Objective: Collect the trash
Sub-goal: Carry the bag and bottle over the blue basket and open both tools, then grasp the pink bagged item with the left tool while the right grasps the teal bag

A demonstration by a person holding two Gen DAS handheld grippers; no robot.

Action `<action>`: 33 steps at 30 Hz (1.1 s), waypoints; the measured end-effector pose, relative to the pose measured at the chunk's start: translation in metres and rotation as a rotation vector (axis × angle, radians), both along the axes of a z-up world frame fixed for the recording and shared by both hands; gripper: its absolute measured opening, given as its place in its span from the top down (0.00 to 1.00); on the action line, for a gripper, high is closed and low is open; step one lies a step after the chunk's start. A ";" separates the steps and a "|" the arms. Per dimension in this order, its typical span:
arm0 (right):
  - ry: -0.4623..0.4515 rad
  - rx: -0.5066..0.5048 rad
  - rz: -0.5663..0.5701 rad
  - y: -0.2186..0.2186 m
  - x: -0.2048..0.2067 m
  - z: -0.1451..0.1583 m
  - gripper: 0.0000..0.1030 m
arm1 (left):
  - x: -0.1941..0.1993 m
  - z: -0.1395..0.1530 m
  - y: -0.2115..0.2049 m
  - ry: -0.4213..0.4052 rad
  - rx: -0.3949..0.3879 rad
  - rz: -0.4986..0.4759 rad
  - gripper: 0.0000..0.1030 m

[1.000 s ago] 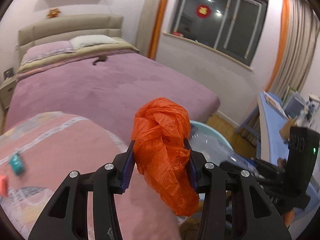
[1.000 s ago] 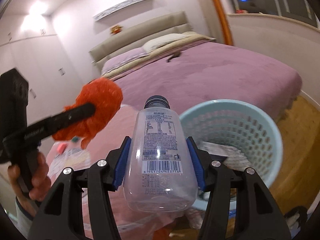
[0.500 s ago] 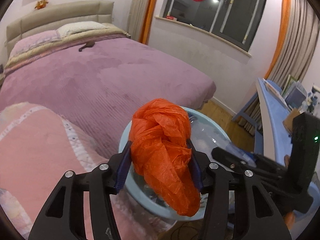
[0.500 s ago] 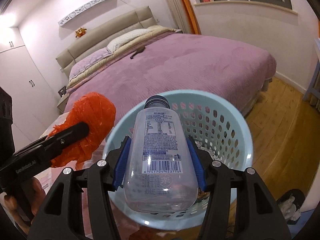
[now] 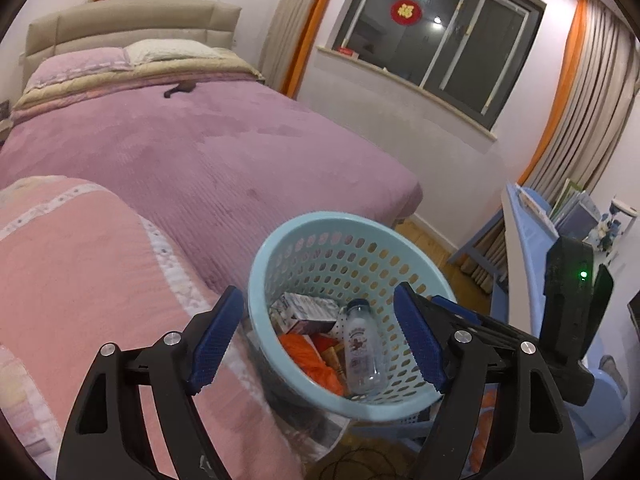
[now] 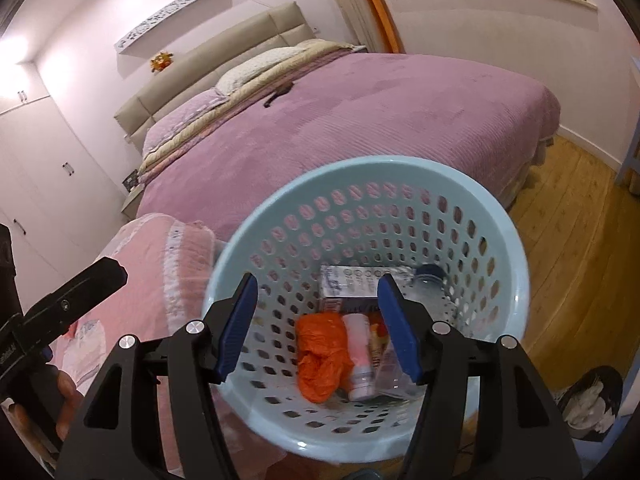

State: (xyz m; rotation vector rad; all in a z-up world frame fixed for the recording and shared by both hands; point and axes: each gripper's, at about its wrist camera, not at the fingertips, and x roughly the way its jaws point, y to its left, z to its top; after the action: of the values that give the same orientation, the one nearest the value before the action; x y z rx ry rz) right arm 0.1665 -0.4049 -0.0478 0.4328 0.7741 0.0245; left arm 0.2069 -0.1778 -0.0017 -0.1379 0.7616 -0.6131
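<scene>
A light blue perforated basket (image 5: 280,240) stands beside the bed; it also shows in the right wrist view (image 6: 516,280). Inside lie an orange plastic bag (image 5: 316,360), a clear plastic bottle (image 5: 362,344) and a small carton (image 5: 304,308). The right wrist view shows the bag (image 6: 322,352), a bottle (image 6: 360,356) and the carton (image 6: 352,284) too. My left gripper (image 5: 318,336) is open and empty above the basket's left rim. My right gripper (image 6: 318,328) is open and empty right over the basket's mouth.
A purple bed (image 5: 192,152) fills the left and back. A pink quilt (image 5: 80,264) lies at its near end, against the basket. A blue desk (image 5: 528,232) with books stands at the right. Wooden floor (image 6: 572,232) lies right of the basket.
Both grippers have opened. The orange bag dropped out of the left one and the bottle out of the right one; both now lie in the basket. Both grippers are now over the basket.
</scene>
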 end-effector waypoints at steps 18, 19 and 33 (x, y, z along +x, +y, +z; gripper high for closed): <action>-0.144 0.033 0.315 0.127 0.012 0.061 0.43 | -0.049 0.038 0.165 -0.111 -0.030 0.287 0.27; -0.149 0.025 0.337 0.141 0.015 0.064 0.43 | -0.051 0.038 0.178 -0.112 -0.025 0.315 0.27; -0.174 -0.149 0.566 0.322 0.049 0.071 0.43 | -0.028 0.012 0.331 -0.015 0.182 0.638 0.23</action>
State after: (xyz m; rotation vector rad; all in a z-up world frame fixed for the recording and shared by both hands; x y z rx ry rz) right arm 0.2158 -0.0824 0.0229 0.0576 0.7005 0.5235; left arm 0.1793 0.1528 0.0103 -0.1968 0.7050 0.0609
